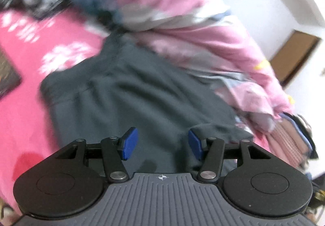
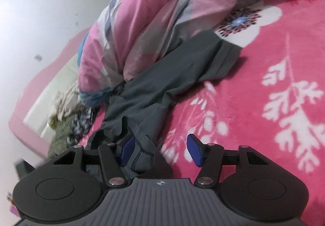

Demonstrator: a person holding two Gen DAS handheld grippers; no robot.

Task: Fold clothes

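Note:
A dark grey garment (image 1: 132, 93) lies rumpled on the pink flowered bedspread (image 1: 30, 47). In the left wrist view my left gripper (image 1: 162, 143) hovers open just above the garment's near part, blue pads wide apart with grey cloth showing between them. In the right wrist view the same grey garment (image 2: 162, 83) stretches from the quilt toward me. My right gripper (image 2: 160, 150) is open at its near hem. A fold of the hem lies against the left blue pad (image 2: 128, 148); the right pad (image 2: 195, 149) is over the bedspread (image 2: 254, 83).
A bulky pink, white and blue quilt (image 1: 172, 12) is heaped along the garment's far side, quilt (image 2: 142, 22) in the right view too. Other clothes (image 2: 69, 120) are piled by the bed's edge. A white wall (image 2: 40, 12) and a brown door (image 1: 294, 55) lie beyond.

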